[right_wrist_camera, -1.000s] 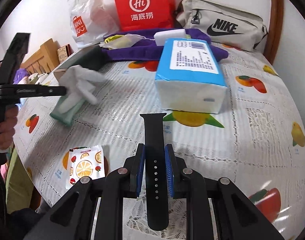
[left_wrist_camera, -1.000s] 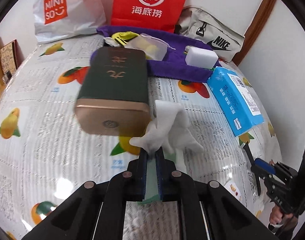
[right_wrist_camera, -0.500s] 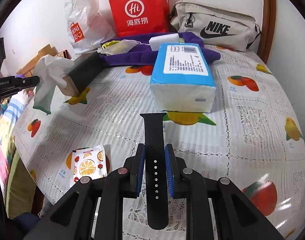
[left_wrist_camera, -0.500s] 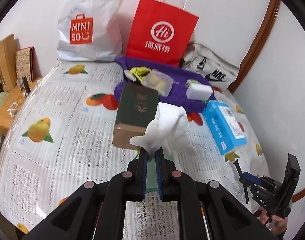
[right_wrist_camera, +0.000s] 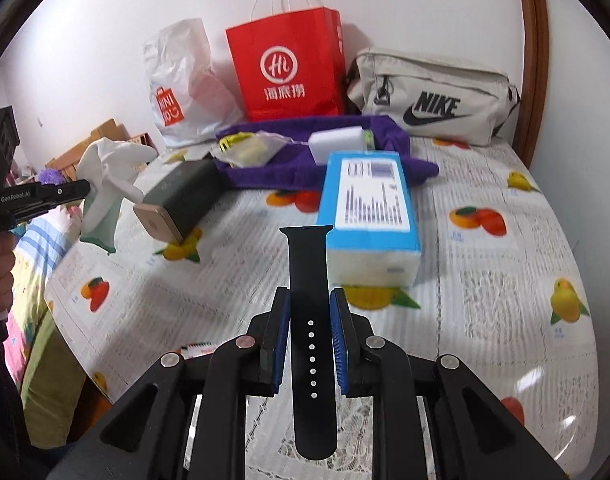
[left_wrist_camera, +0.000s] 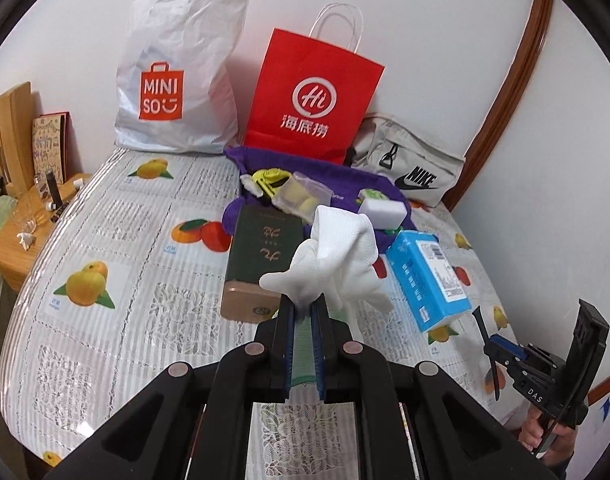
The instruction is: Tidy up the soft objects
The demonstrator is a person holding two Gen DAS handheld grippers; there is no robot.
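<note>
Both grippers have been raised since the earlier frames, so that more of the wall and the bags behind is taken in by each camera, while the loads carried are unchanged. The left gripper is seen closed narrowly on a white glove with a green cuff, the glove bunched above the fingertips and the cuff trailing back between the pads; the glove is held clear of the table, in front of the dark green box. The right gripper is clamped on a black watch strap, which stands out past the fingertips towards the blue tissue pack. A purple cloth is spread at the back of the table, already bearing a white sponge block, a clear pouch and a yellow-green item; it is judged to be the collecting place, though this is not confirmed by the pictures. For the step in hand, the carry, both grips should be kept firm until each piece is over a bare part of the cloth. The box and tissue pack should be cleared from above, not brushed. The hanging cuff is judged liable to snag or drag, and the glove should be lowered fully before release.
</note>
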